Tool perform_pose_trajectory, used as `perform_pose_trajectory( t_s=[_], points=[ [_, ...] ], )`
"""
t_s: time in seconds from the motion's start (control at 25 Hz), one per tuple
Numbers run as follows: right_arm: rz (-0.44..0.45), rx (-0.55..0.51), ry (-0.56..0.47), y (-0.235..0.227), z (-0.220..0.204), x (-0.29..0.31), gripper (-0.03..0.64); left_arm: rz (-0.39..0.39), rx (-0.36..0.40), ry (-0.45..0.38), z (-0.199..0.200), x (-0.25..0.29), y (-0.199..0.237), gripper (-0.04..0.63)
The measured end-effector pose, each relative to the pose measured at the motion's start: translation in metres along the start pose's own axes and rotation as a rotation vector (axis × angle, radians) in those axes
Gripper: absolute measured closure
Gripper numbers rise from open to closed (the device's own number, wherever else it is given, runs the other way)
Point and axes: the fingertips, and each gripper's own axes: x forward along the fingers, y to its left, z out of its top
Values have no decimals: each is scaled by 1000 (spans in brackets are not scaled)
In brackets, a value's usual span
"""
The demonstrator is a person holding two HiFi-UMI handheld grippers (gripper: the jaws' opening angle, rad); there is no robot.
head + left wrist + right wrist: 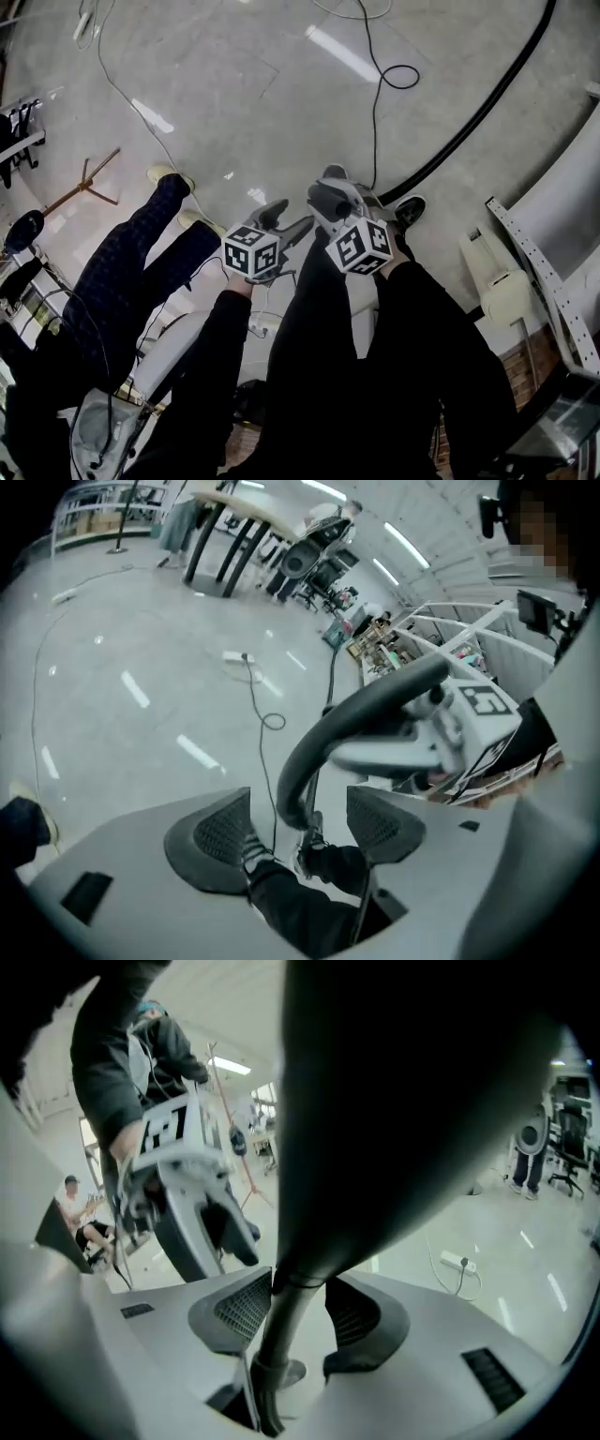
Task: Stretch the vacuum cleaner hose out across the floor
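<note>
- The black vacuum cleaner hose (473,122) is seen lying on the pale floor (234,75) in the head view; its long axis runs on a diagonal, in a gentle arc, from the top right edge of the picture down towards the middle
- Its near end is lifted off the floor and is held by the right gripper (330,192), just ahead of the person's feet; from there the hose points away and to the right
- In the right gripper view the narrow end section of the hose is seen passing lengthwise between the two pads, which are closed against it on either side
- The left gripper (286,220) is held just beside the right one, on its left; its fingers are spread wide, and nothing is pressed by them (the hose's bend is merely seen beyond the gap in the left gripper view)
- A thin cable (398,77) with a small loop is laid on the floor left of the hose, apart from it
</note>
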Motion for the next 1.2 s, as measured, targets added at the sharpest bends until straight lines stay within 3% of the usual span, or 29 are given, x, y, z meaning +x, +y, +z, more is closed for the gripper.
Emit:
perform_pose_trajectory(
  t_s=[0.16, 0.28, 0.36, 0.52, 0.64, 0.76, 0.96, 1.08, 1.2],
  points=[
    [-8, -83, 221, -5, -46, 26, 378, 38, 89, -59, 25, -8, 2, 279],
    [-19, -51, 338, -13, -73, 21, 314, 74, 64, -47, 15, -3, 15, 279],
    [-2, -8, 396, -14, -92, 11, 307, 86, 27, -42, 5, 1, 19, 279],
    [1, 100, 415, -9, -116, -29, 307, 88, 1, -3, -20, 2, 5, 278],
    [-9, 268, 380, -6, -119, -79, 308, 82, 5, 24, -29, -8, -20, 279],
    [-74, 440, 300, -24, -108, -138, 322, 78, 43, 27, -14, -23, -49, 279],
    [-198, 718, 114, -48, -56, -256, 456, 33, 157, 59, 16, -58, -128, 279],
    [-271, 764, -52, -71, -8, -315, 550, 21, 284, 37, 54, -79, -175, 307],
    [-323, 769, -170, -65, 35, -376, 577, 5, 400, 7, 71, -109, -233, 376]
  ],
)
